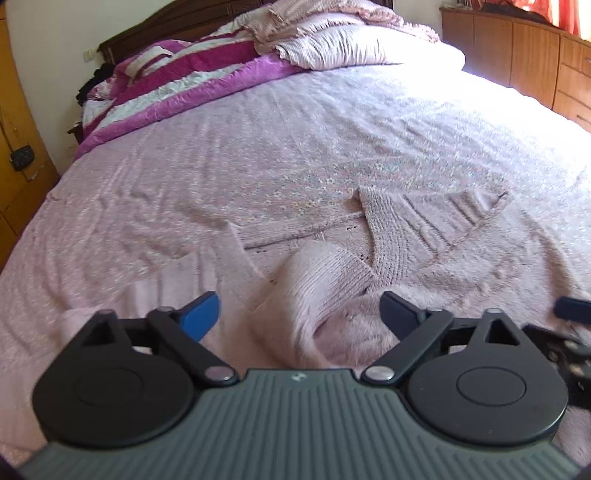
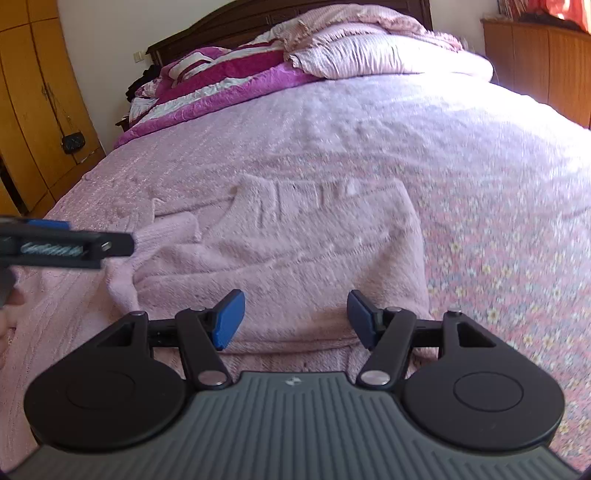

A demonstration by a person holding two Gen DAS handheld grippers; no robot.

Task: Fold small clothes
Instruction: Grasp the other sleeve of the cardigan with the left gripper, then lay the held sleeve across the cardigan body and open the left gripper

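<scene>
A pale pink knitted sweater (image 2: 295, 243) lies spread on a bed (image 2: 498, 221) covered in a pink flowered bedspread. In the right wrist view it fills the middle of the frame, with its ribbed edge toward the top centre and one sleeve (image 2: 166, 232) folded across at left centre. The left wrist view shows the same sweater (image 1: 413, 236) from its other side, lying centre to lower right, and the sleeve (image 1: 325, 273) there rises as a rounded hump at lower centre; its ribbed texture shows more clearly here.

Only the right wrist view shows the left gripper (image 2: 66, 243) from the side, a dark blurred bar at the left edge just above the sleeve. Only the left wrist view catches a blue tip and black linkage of the right gripper (image 1: 570, 314) at the right edge.

The left gripper (image 1: 299, 314) has its jaws spread wide, the sleeve's hump between them, but the pads are not pressed on it. The right gripper (image 2: 295, 317) stands with jaws apart over the sweater's near hem at lower centre, gripping nothing.

At the top of both frames lie a magenta and white quilt (image 2: 221, 77) and pale pink pillows (image 2: 388, 48) by a dark headboard (image 2: 221, 26).
</scene>
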